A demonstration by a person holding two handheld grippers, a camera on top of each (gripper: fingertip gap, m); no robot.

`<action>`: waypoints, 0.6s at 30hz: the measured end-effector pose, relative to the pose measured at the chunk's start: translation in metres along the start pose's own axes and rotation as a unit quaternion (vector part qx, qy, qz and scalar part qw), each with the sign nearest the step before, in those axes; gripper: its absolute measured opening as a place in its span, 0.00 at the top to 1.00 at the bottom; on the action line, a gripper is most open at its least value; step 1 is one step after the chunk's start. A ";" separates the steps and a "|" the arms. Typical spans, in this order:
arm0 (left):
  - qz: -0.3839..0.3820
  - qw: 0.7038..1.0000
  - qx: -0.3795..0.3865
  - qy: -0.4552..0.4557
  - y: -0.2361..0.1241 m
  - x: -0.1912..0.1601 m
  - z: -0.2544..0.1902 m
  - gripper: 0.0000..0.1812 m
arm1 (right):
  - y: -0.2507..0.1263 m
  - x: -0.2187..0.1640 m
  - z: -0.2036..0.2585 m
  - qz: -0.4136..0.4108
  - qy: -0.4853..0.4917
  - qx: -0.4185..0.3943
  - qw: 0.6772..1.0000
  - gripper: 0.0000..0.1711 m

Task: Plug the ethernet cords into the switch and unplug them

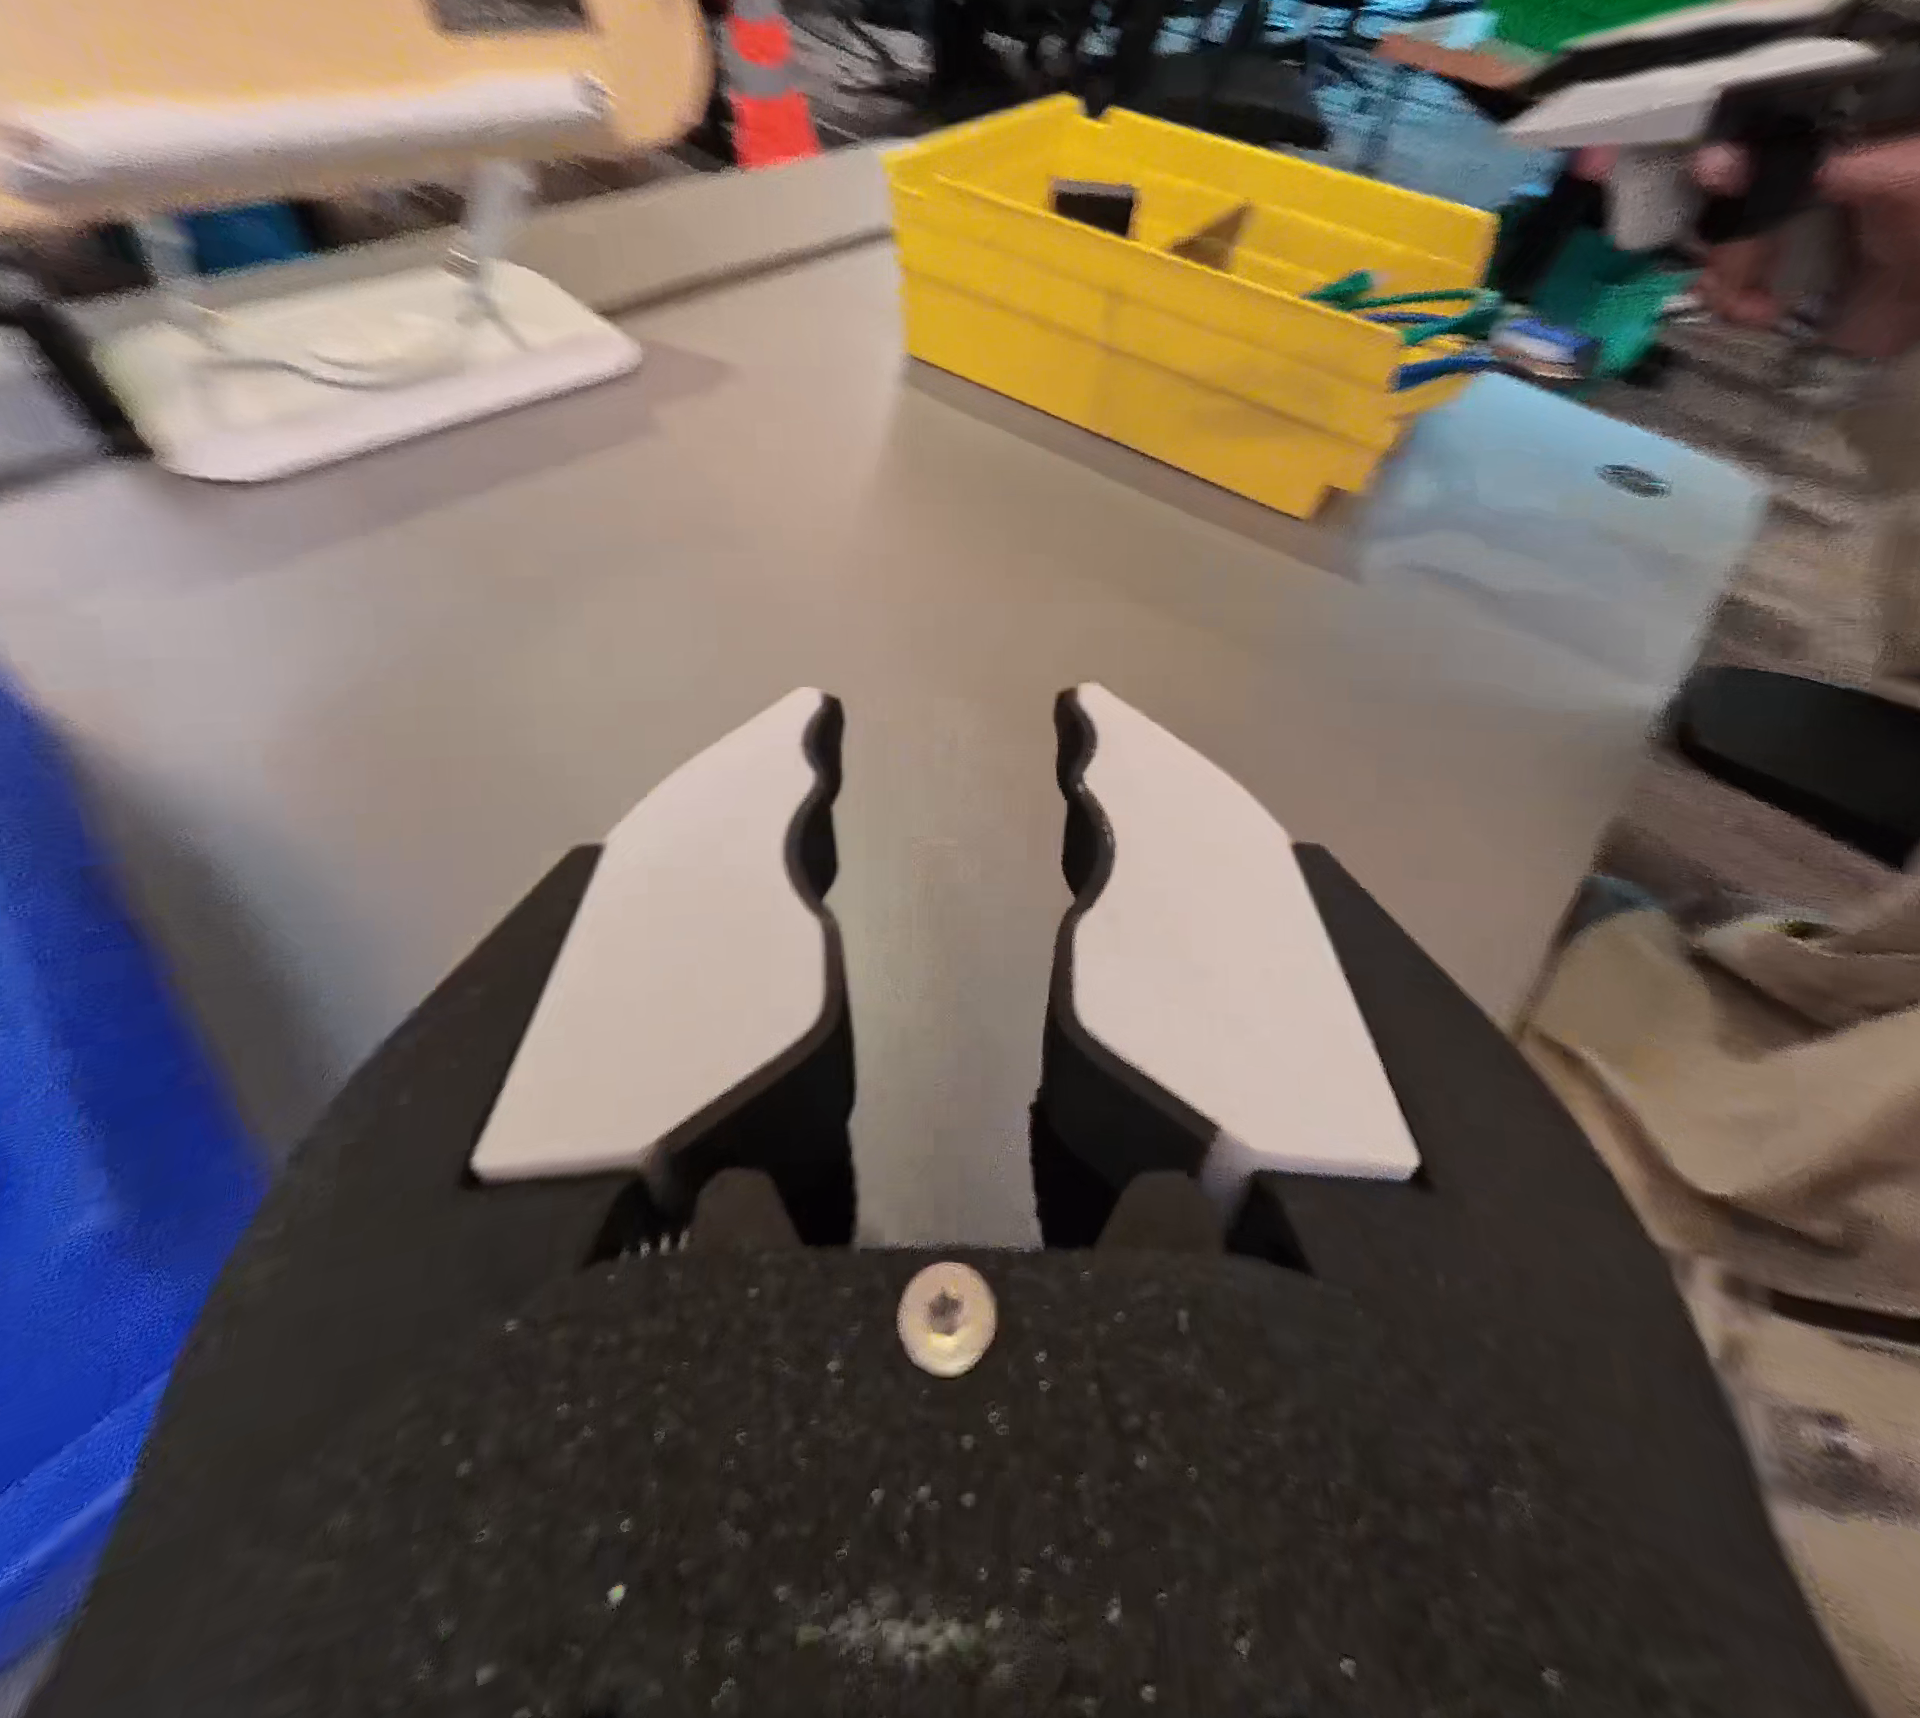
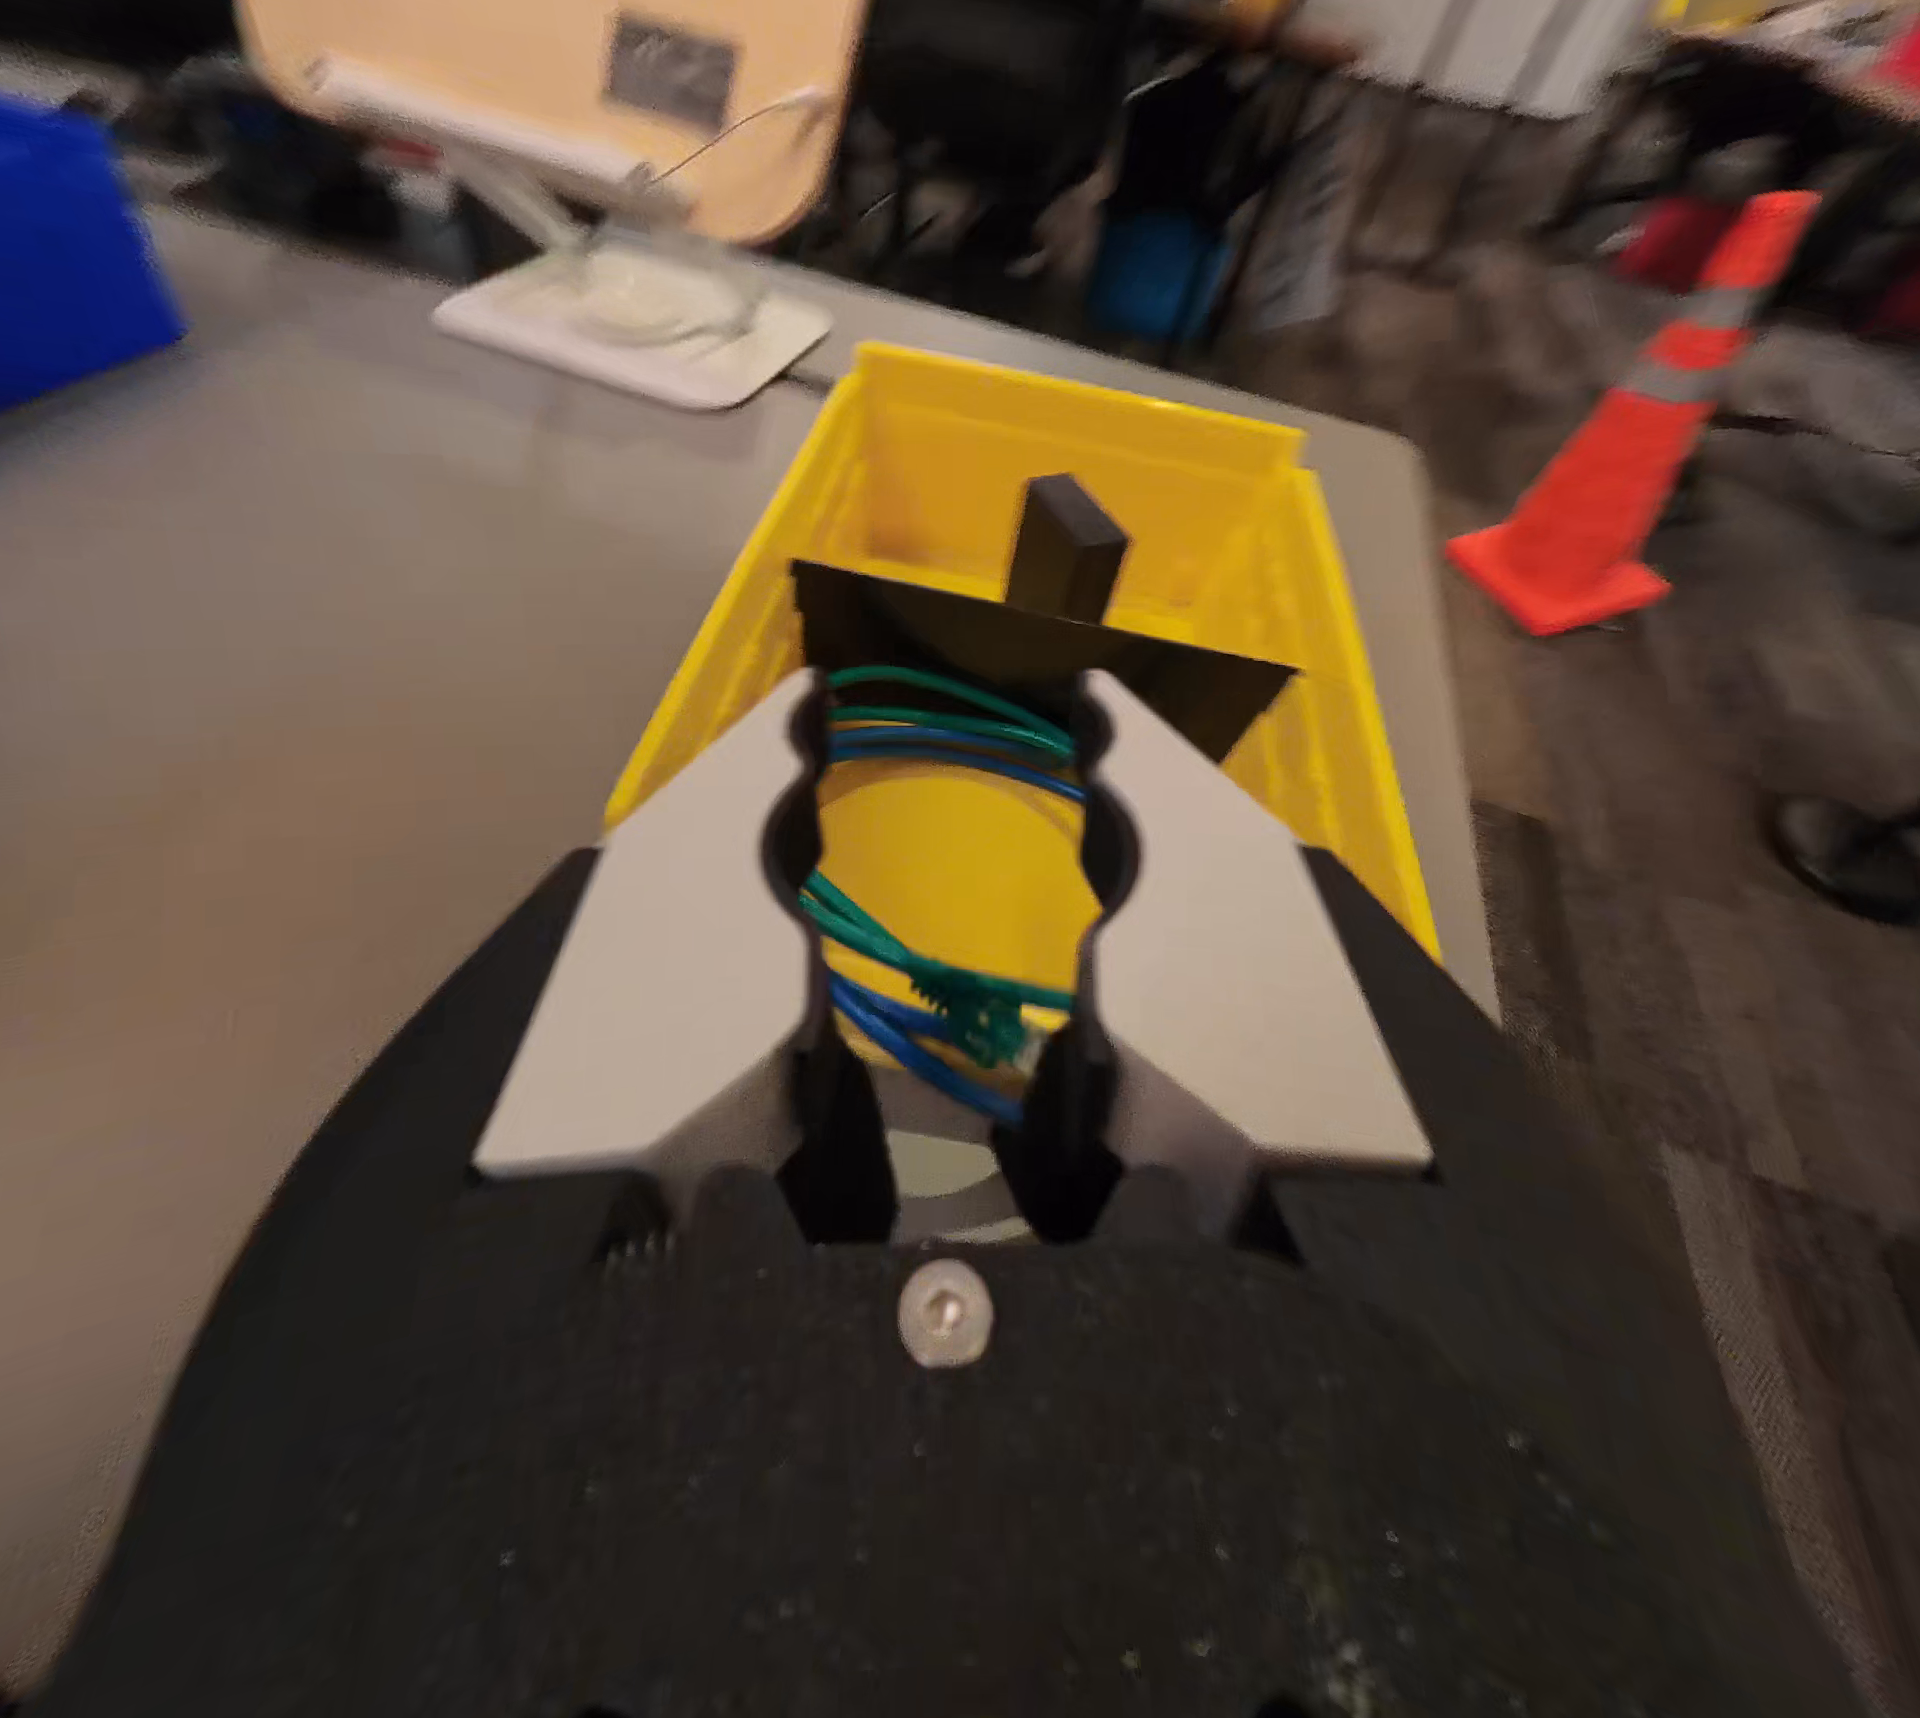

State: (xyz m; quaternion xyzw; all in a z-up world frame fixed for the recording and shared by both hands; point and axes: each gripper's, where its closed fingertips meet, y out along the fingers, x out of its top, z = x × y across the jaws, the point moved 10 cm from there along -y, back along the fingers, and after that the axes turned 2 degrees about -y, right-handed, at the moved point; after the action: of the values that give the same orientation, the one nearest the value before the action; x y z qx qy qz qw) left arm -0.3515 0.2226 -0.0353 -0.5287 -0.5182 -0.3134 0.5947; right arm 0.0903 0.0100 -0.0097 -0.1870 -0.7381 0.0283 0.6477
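The left gripper (image 1: 948,712), two pale grey flat fingers with black scalloped inner pads on a grainy black body, stands parted with nothing between its jaws, hovering over the bare middle of the smooth grey worktop (image 1: 675,629). Beyond it, towards the worktop's far right edge, sits the yellow ribbed plastic bin (image 1: 1164,338), with green and blue cord ends poking out over its right end. The right gripper (image 2: 948,692), of the same build, is also spread apart and empty, poised just above the near end of that bin. Seen through its gap, the thin green and blue ethernet cords (image 2: 935,972) lie in loose loops on the bin's yellow floor, a green ridged plug boot nearest the fingers; whether anything touches them cannot be told through the blur. Behind the loops a black triangular divider (image 2: 1049,650) crosses the bin, and a black square block (image 2: 1070,546) stands upright past it. At the worktop's far left edge rests a white flat stand base (image 1: 353,369). An orange traffic cone (image 2: 1631,442) stands on the floor beyond.
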 end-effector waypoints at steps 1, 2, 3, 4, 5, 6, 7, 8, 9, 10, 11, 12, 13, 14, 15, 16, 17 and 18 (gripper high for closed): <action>-0.007 0.999 0.036 0.010 -0.013 0.002 0.002 0.76 | -0.007 -0.011 0.005 -0.024 0.016 -0.022 0.999 0.81; -0.014 0.997 0.069 0.017 -0.026 0.002 0.004 0.72 | -0.011 -0.022 0.011 -0.036 0.027 -0.026 0.999 0.81; -0.019 0.995 0.095 0.021 -0.039 0.002 0.005 0.69 | -0.014 -0.033 0.018 -0.036 0.035 -0.027 0.998 0.80; -0.019 0.992 0.120 0.021 -0.052 -0.001 0.008 0.68 | -0.016 -0.045 0.025 -0.030 0.046 -0.023 0.998 0.80; -0.016 0.988 0.152 0.015 -0.064 -0.005 0.013 0.67 | -0.017 -0.053 0.034 -0.031 0.064 -0.007 0.997 0.76; -0.010 0.981 0.192 0.008 -0.076 -0.012 0.020 0.66 | -0.019 -0.059 0.041 -0.040 0.089 0.011 0.995 0.73; -0.001 0.967 0.254 0.013 -0.090 -0.020 0.029 0.70 | -0.021 -0.064 0.046 -0.050 0.108 0.015 0.993 0.73; -0.002 0.943 0.333 0.032 -0.106 -0.029 0.036 0.73 | -0.022 -0.068 0.050 -0.057 0.111 0.011 0.992 0.73; -0.007 0.919 0.390 0.046 -0.121 -0.040 0.043 0.76 | -0.023 -0.073 0.052 -0.056 0.105 0.004 0.993 0.72; 0.002 0.909 0.416 0.034 -0.130 -0.050 0.050 0.79 | -0.022 -0.078 0.052 -0.049 0.098 -0.005 0.994 0.71; 0.016 0.909 0.417 -0.001 -0.134 -0.061 0.057 0.82 | -0.022 -0.081 0.051 -0.044 0.095 -0.008 0.994 0.71; 0.024 0.913 0.404 -0.045 -0.136 -0.070 0.063 0.77 | -0.021 -0.082 0.049 -0.045 0.101 -0.004 0.994 0.71; 0.022 0.920 0.383 -0.081 -0.136 -0.079 0.065 0.73 | -0.021 -0.084 0.046 -0.048 0.113 0.001 0.992 0.71; 0.015 0.927 0.360 -0.104 -0.134 -0.086 0.065 0.73 | -0.020 -0.086 0.043 -0.049 0.127 0.004 0.991 0.71; 0.008 0.933 0.340 -0.117 -0.132 -0.092 0.064 0.75 | -0.019 -0.088 0.039 -0.043 0.137 0.001 0.990 0.71; 0.007 0.941 0.314 -0.123 -0.129 -0.094 0.062 0.77 | -0.018 -0.091 0.035 -0.034 0.141 -0.012 0.989 0.71; 0.008 0.951 0.285 -0.121 -0.127 -0.091 0.059 0.79 | -0.018 -0.093 0.032 -0.029 0.141 -0.020 0.989 0.72; 0.006 0.957 0.269 -0.110 -0.125 -0.088 0.056 0.83 | -0.018 -0.094 0.030 -0.024 0.141 -0.026 0.989 0.71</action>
State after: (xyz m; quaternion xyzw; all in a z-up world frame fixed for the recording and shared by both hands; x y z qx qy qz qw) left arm -0.5058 0.2299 -0.0860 -0.3832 -0.6425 -0.0984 0.6562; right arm 0.0654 -0.0298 -0.0984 -0.1878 -0.6446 -0.0333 0.7404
